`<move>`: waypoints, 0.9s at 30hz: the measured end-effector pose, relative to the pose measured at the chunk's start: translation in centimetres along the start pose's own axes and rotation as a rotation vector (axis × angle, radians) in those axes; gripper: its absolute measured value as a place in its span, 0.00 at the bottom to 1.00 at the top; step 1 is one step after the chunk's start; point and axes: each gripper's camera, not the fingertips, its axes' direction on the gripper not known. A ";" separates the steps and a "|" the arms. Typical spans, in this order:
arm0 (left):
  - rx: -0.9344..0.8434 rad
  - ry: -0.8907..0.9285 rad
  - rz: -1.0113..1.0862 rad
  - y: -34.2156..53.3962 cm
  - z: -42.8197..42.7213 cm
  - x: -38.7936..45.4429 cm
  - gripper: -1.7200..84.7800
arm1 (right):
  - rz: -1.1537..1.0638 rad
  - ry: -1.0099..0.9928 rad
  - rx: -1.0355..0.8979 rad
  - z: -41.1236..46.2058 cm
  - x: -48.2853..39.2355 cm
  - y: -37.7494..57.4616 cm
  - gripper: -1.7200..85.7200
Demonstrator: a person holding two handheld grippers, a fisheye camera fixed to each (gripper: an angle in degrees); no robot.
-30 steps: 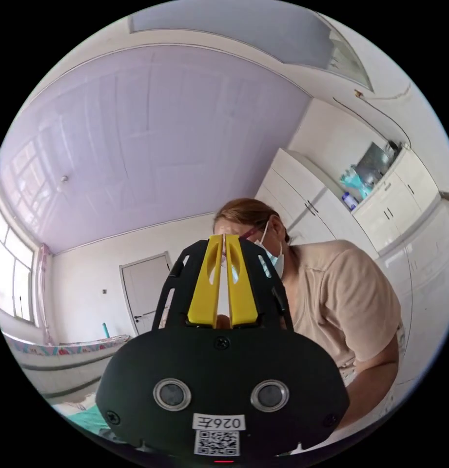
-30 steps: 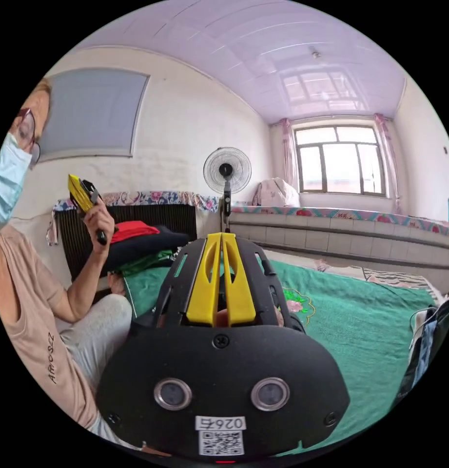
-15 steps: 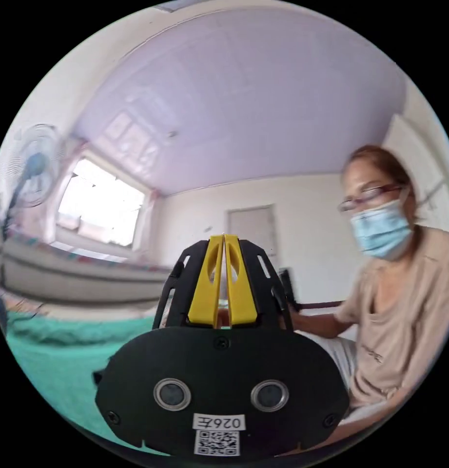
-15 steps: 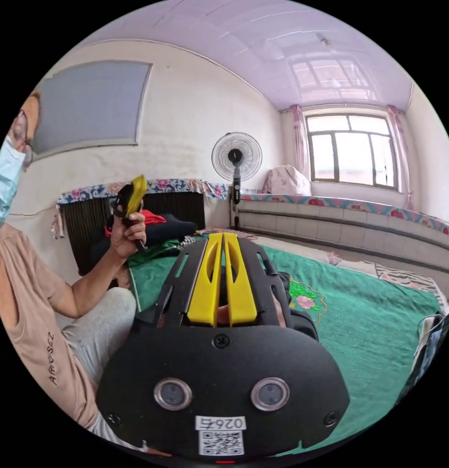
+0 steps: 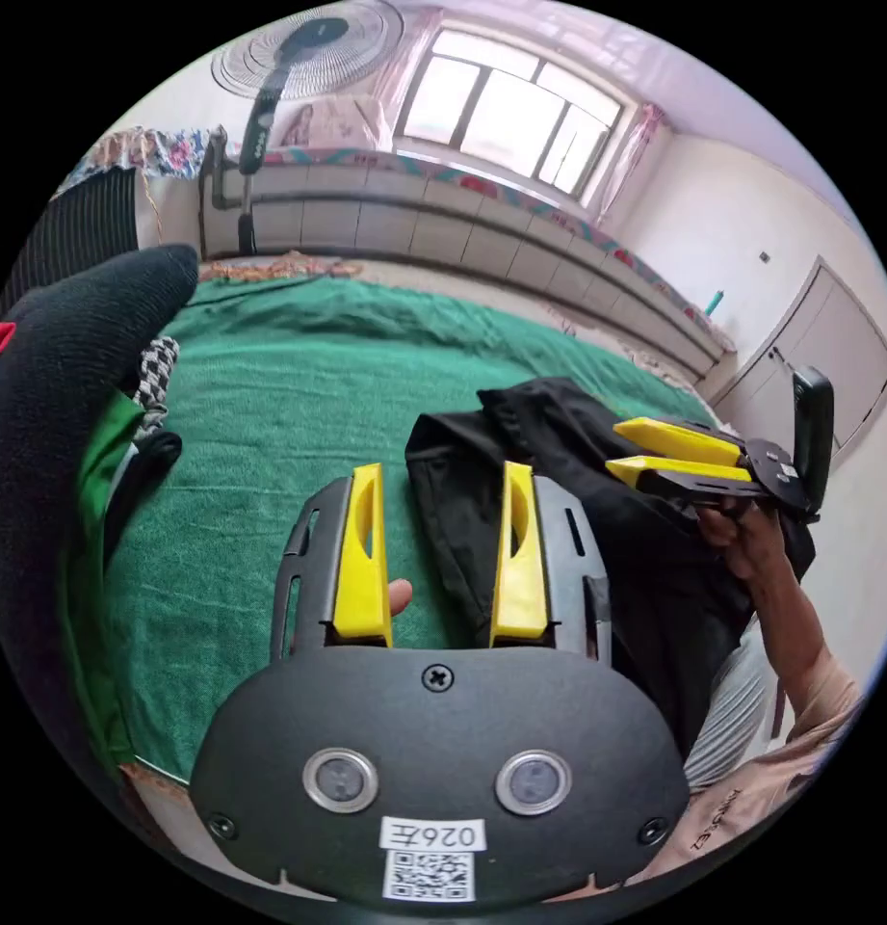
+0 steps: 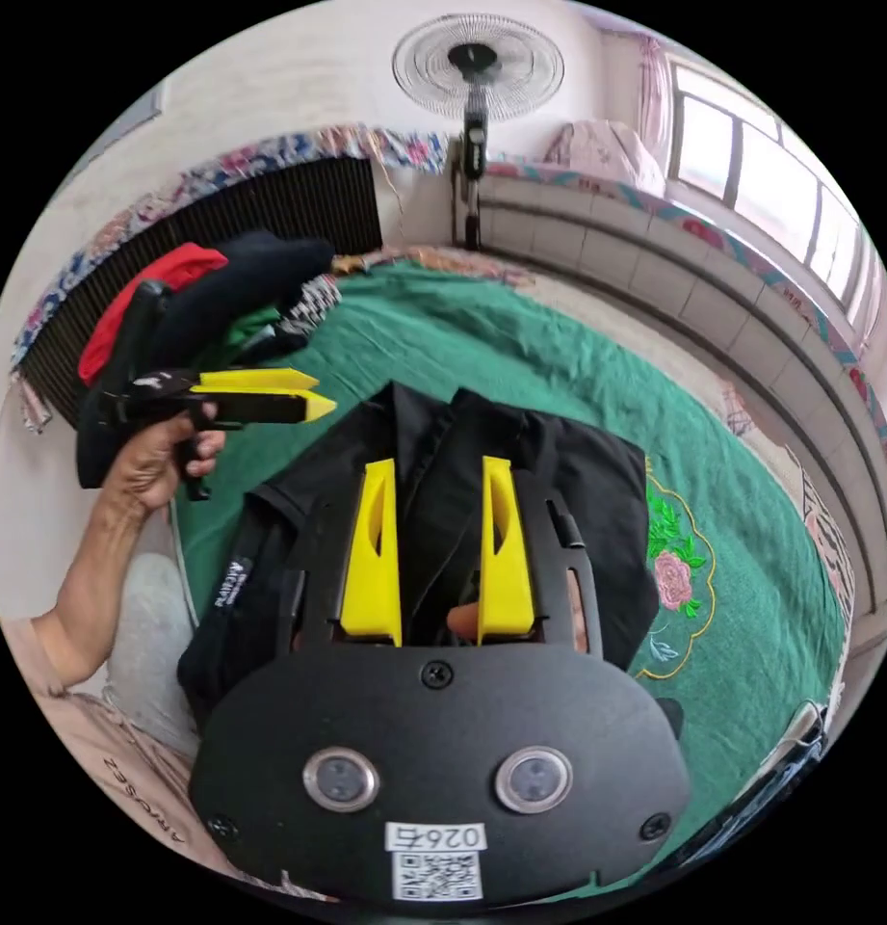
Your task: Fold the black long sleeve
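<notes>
We are holding the left gripper [image 5: 441,515] wide over the crumpled black long sleeve [image 5: 559,511], right gripper [image 6: 437,520] wide too, garment's near part hiding behind both housings

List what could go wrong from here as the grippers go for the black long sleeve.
1. The black long sleeve lies bunched on the green blanket; a grab into the heap may catch several layers and start a crooked fold.
2. The left gripper hangs half over blanket, so it may pinch blanket along with the shirt.
3. The stack of folded clothes sits close by the left gripper; a wide sweep could topple it.
</notes>
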 end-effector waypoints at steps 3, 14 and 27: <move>-0.152 0.020 0.004 -1.5 2.9 -0.4 0.26 | 0.032 0.036 -0.249 6.3 0.7 -0.8 0.12; -0.252 -0.044 0.196 -5.7 3.4 4.5 0.06 | 0.153 -0.201 -0.108 3.2 6.6 3.3 0.04; -0.192 -0.228 0.289 -6.3 -0.6 7.1 0.02 | 0.199 -0.137 0.001 -3.6 6.9 10.4 0.01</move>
